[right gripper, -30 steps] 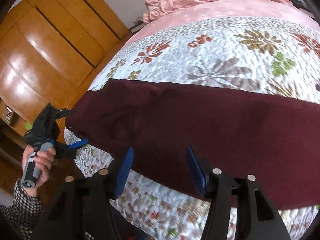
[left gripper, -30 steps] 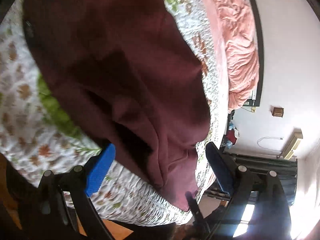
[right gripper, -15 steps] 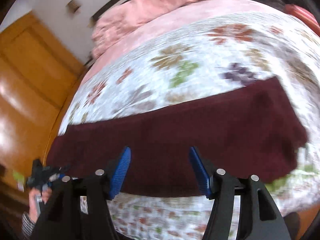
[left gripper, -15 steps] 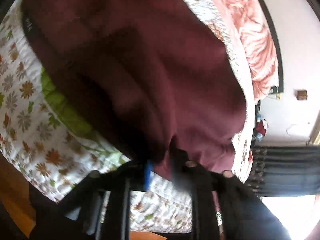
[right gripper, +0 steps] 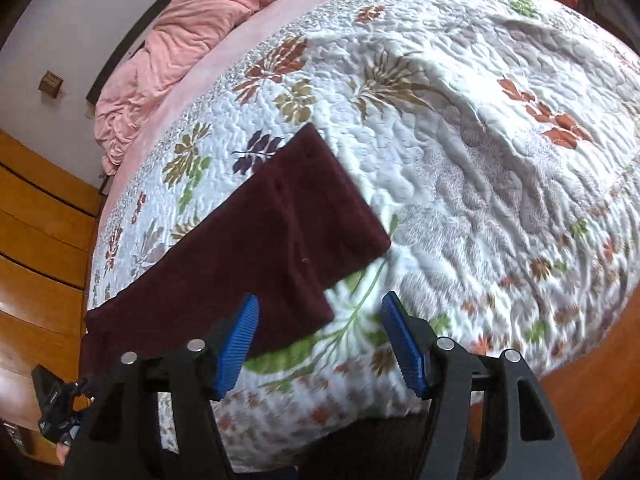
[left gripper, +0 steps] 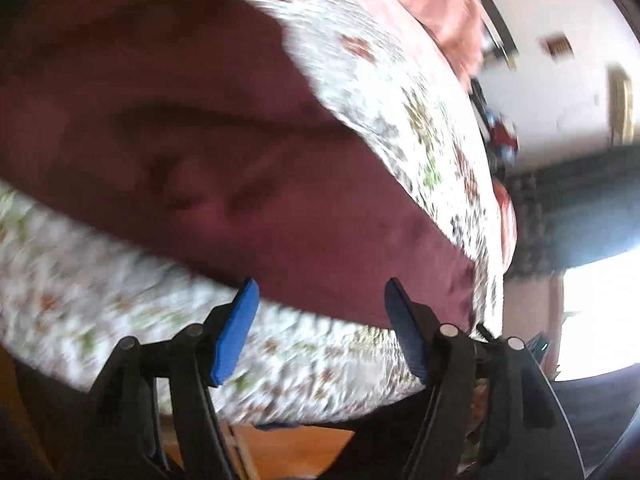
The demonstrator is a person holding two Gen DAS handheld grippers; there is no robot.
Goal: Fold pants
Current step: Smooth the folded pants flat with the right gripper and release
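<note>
Looking along my right gripper (right gripper: 319,338), I see its blue pads parted and empty, the maroon pants (right gripper: 256,248) lying folded on the floral bed quilt (right gripper: 480,152) just ahead and left. My left gripper (left gripper: 320,320) is opening, nothing between its pads, pants (left gripper: 224,152) just ahead.

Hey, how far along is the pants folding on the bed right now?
Done: the maroon pants lie on the floral quilt as one long narrow strip, legs apparently stacked. In hand: nothing; the left gripper is opening with nothing between its pads, and the right gripper is open and empty. Left: folding the strip crosswise.
</note>
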